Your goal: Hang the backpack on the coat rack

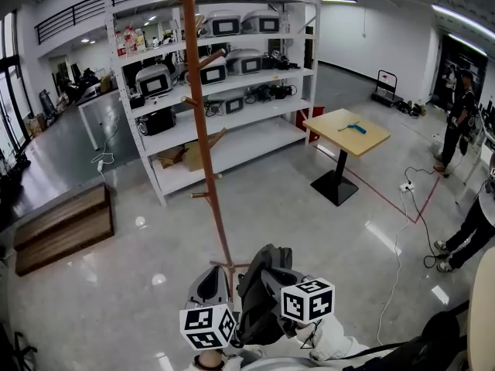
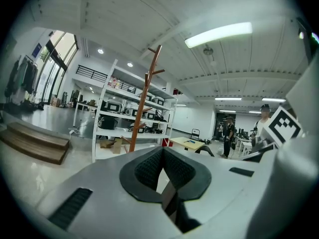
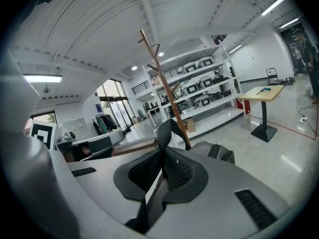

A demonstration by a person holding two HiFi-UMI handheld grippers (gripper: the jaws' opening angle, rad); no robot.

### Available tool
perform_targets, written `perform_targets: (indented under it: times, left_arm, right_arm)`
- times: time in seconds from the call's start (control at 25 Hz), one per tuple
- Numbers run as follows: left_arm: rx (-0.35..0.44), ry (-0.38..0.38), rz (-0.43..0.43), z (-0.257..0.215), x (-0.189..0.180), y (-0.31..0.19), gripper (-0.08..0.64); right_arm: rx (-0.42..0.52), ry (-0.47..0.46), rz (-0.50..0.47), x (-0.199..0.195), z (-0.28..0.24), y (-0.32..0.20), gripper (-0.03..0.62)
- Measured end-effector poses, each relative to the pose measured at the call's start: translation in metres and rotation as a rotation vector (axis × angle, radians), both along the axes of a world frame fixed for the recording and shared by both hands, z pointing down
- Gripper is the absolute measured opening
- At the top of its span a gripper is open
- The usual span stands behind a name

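We hold backpack [image 1: 259, 300] | left gripper [image 2: 163, 156], right gripper [image 3: 163, 158] jaws clamped on its straps [image 3: 168, 128] | not yet hung on coat rack [image 1: 203, 122].

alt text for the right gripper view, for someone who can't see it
The right gripper is shut on a dark backpack strap, whose loop rises above it, with the grey backpack just beyond. A wooden coat rack stands ahead, before white shelving.

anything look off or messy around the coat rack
Nothing looks damaged or spilled. The coat rack stands with bare pegs. The only untidy thing is a white cable trailing across the floor to its right.
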State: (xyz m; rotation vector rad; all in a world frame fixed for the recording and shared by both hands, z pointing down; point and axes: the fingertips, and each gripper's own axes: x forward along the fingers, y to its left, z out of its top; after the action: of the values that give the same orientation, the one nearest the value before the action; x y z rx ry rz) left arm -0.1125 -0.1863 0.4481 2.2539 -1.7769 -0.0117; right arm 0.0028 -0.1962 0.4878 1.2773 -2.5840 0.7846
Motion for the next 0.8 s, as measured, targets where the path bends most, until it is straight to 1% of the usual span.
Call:
perform_targets:
  times: [0.2, 0.32, 0.68, 0.8]
  left_arm:
    - [0.005, -0.009, 0.012, 0.000, -0.012, -0.033, 0.000]
    - [0.023, -0.012, 0.011, -0.003, -0.019, -0.050, 0.000]
    - [0.039, -0.002, 0.008, -0.008, -0.048, -0.103, 0.000]
    - [0.046, 0.005, 0.014, -0.009, -0.050, -0.117, 0.000]
  right_arm:
    - [0.002, -0.014, 0.012, -0.014, 0.000, -0.033, 0.025]
    - [-0.004, -0.014, 0.012, -0.021, 0.002, -0.051, 0.025]
    - [-0.023, -0.013, 0.023, -0.042, 0.003, -0.103, 0.025]
    - [-0.028, -0.005, 0.023, -0.045, 0.004, -0.117, 0.025]
